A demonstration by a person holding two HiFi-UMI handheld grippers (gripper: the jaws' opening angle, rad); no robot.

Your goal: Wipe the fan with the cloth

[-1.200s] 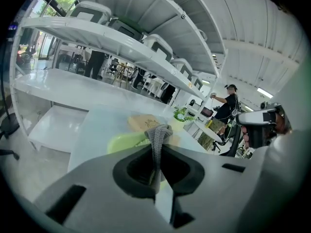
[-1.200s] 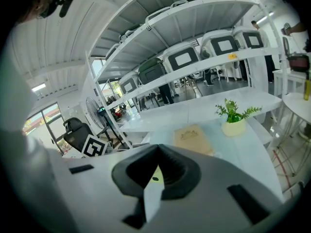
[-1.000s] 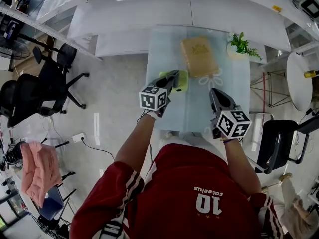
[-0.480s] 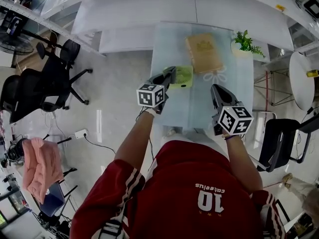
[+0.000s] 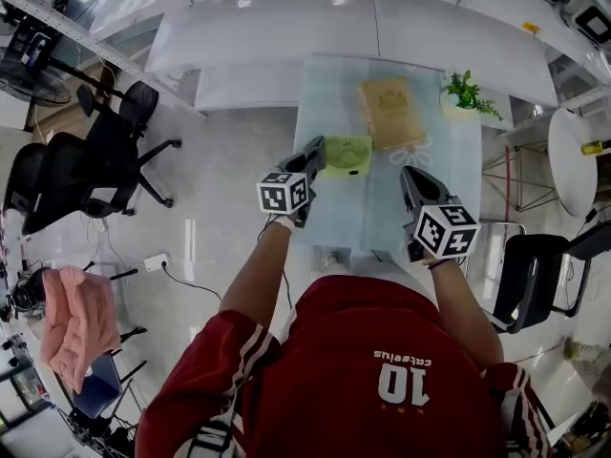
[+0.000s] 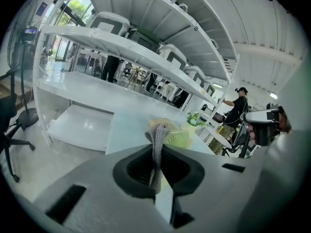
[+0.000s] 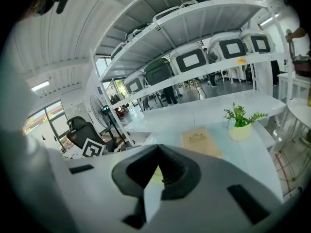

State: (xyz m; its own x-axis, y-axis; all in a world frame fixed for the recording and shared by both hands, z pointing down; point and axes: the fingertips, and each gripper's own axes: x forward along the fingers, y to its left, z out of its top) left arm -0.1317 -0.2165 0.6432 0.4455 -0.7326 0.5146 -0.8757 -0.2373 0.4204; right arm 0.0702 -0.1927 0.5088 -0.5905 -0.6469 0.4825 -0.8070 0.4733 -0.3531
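Note:
A small green fan [image 5: 347, 156] lies on the pale glass table [image 5: 434, 208]. My left gripper [image 5: 312, 154] hovers just left of it, apart from it, shut on a grey cloth [image 6: 157, 139] that sticks up between its fingers. In the left gripper view the fan [image 6: 179, 139] shows just beyond the cloth. My right gripper [image 5: 411, 181] hangs over the table's near right part, jaws together with nothing in them. Through the slit below its closed tips [image 7: 158, 149] a sliver of the fan [image 7: 156, 175] is visible.
A tan book [image 5: 391, 113] lies behind the fan, and a potted plant [image 5: 465, 92] stands at the table's far right corner. Black office chairs [image 5: 86, 165] stand to the left, another chair [image 5: 535, 275] and a round white table [image 5: 578, 156] to the right.
My left gripper, with the cloth, has drawn back left off the fan, so the whole fan now shows. The right gripper has barely moved.

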